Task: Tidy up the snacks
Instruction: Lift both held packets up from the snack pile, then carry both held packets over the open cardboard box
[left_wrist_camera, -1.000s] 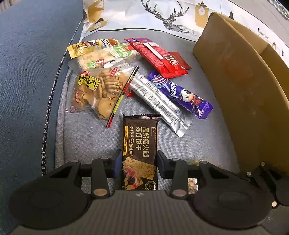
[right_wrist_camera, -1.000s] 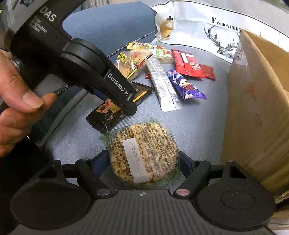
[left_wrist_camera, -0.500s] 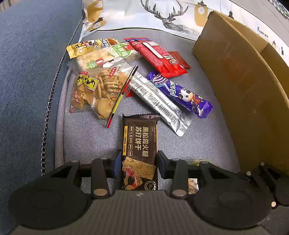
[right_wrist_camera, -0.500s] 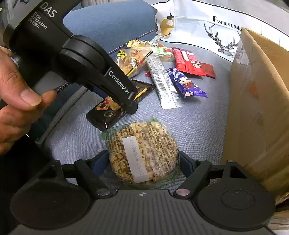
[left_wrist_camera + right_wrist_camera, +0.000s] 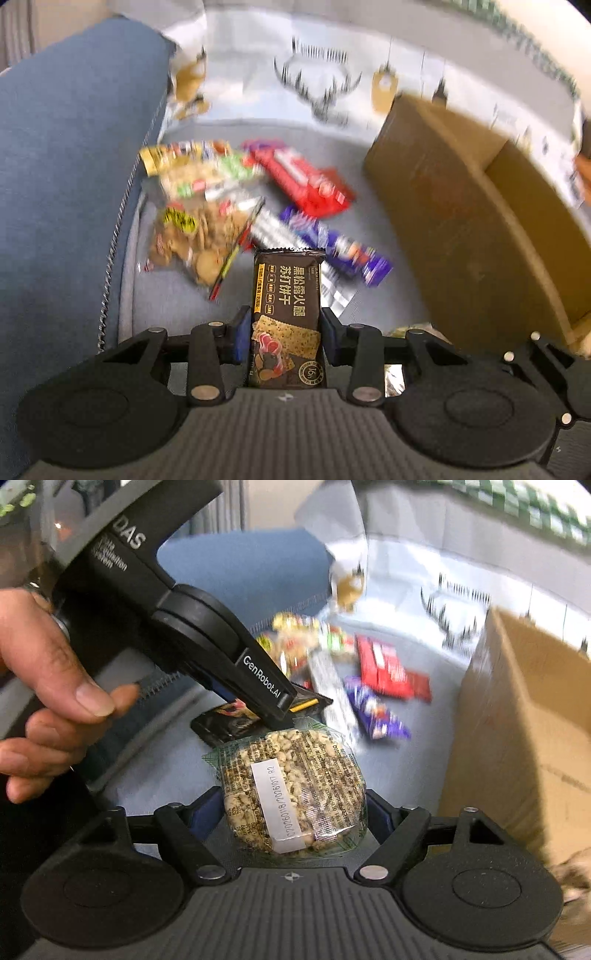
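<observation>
My left gripper (image 5: 286, 338) is shut on a black cracker packet (image 5: 286, 306) and holds it lifted above the grey cushion (image 5: 177, 306). It also shows in the right wrist view (image 5: 229, 716), under the left gripper's body (image 5: 207, 635). My right gripper (image 5: 295, 812) is shut on a round puffed-grain cake in clear wrap (image 5: 291, 790), held off the cushion. Behind lie a clear biscuit bag (image 5: 195, 236), a red bar (image 5: 306, 181), a purple bar (image 5: 347, 247) and a silver bar (image 5: 332, 694).
An open cardboard box (image 5: 480, 229) stands to the right, and shows in the right wrist view (image 5: 524, 738). A blue sofa arm (image 5: 66, 184) runs along the left. A deer-print white cloth (image 5: 317, 85) lies at the back.
Both grippers have closed on their snacks and lifted them off the cushion. The views have tilted up and the background is blurred with motion.
</observation>
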`<state>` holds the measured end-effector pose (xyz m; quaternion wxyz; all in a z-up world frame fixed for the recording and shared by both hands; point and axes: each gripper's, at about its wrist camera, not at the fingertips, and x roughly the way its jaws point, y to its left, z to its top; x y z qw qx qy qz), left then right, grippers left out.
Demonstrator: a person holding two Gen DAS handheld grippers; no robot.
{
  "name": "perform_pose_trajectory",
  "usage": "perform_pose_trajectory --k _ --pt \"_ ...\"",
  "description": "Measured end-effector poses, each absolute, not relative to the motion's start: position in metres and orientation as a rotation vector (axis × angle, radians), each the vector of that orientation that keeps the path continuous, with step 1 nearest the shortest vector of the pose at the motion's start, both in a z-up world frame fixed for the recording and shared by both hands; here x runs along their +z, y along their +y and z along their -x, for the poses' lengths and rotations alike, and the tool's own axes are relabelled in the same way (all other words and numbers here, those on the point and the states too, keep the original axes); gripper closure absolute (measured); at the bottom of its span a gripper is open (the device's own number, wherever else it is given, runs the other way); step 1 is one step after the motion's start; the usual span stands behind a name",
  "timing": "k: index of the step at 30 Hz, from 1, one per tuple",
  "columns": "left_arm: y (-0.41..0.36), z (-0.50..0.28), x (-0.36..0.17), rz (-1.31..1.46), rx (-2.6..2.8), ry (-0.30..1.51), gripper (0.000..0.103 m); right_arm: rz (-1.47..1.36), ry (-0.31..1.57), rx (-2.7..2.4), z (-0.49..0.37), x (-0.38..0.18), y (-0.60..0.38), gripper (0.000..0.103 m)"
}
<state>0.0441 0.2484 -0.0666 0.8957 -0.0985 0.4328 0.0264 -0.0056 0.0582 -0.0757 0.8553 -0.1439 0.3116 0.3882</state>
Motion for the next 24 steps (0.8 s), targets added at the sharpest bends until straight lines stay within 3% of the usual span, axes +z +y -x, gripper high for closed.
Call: perform_pose_trajectory --k 12,24 --pt "0.255 -0.019 -0.02 0.29 0.077 0.693 0.06 0.312 0.464 0.808 0.024 -0.007 0.024 0.022" --pt "0.207 -0.032 0.015 0.221 0.027 0.614 0.06 0.175 0.302 0.557 -0.07 0.06 -0.081 0.022"
